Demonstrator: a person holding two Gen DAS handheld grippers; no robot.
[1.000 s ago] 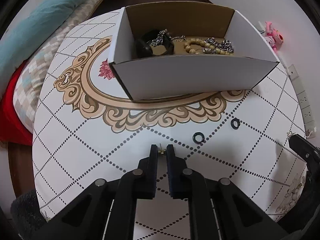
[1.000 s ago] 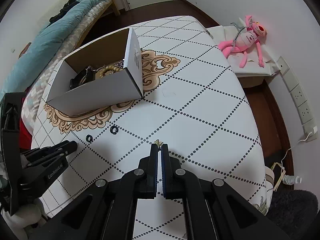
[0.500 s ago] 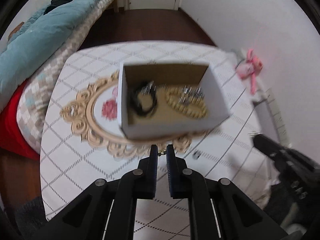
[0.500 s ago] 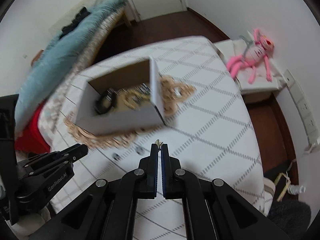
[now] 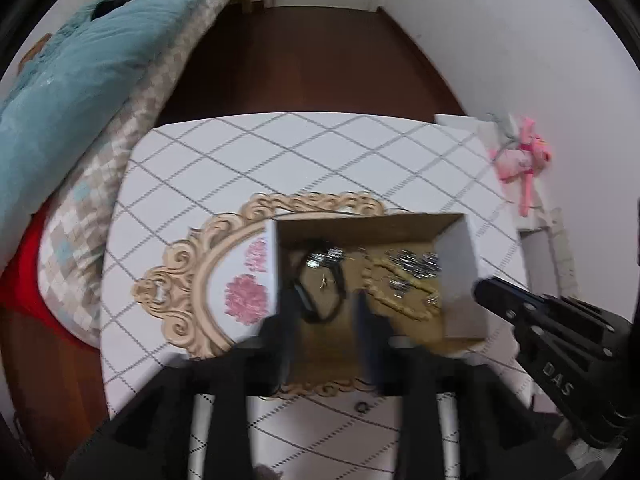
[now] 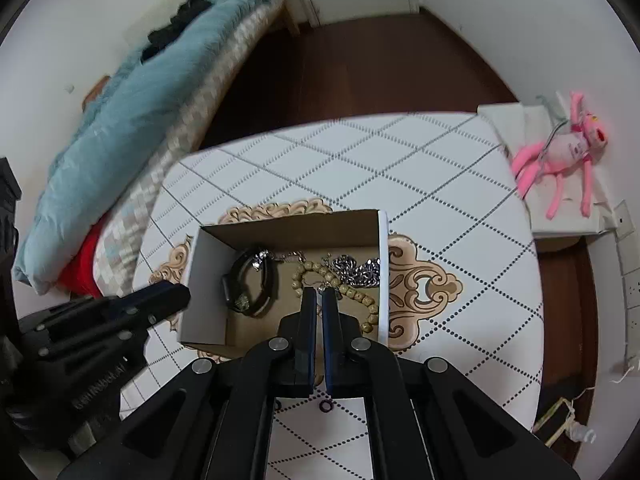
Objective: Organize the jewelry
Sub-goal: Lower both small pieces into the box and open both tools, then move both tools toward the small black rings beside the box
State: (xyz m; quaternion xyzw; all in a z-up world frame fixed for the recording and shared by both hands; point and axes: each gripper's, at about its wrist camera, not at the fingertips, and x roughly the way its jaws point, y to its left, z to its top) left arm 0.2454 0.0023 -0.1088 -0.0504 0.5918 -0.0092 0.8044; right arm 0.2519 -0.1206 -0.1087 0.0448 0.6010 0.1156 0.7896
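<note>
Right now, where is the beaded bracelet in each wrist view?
Left wrist: beaded bracelet in the cardboard box, right half, blurred.
Right wrist: bracelet in the box's right half, partly behind the right gripper.
Shared landmark: the black bracelet beside it.

White table – dotted grey diamond grid, tan scrollwork, pink plush, teal blanket

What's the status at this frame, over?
Left gripper opening over box, nothing visible between. Right gripper shut on small earring. Nothing blocking.
</note>
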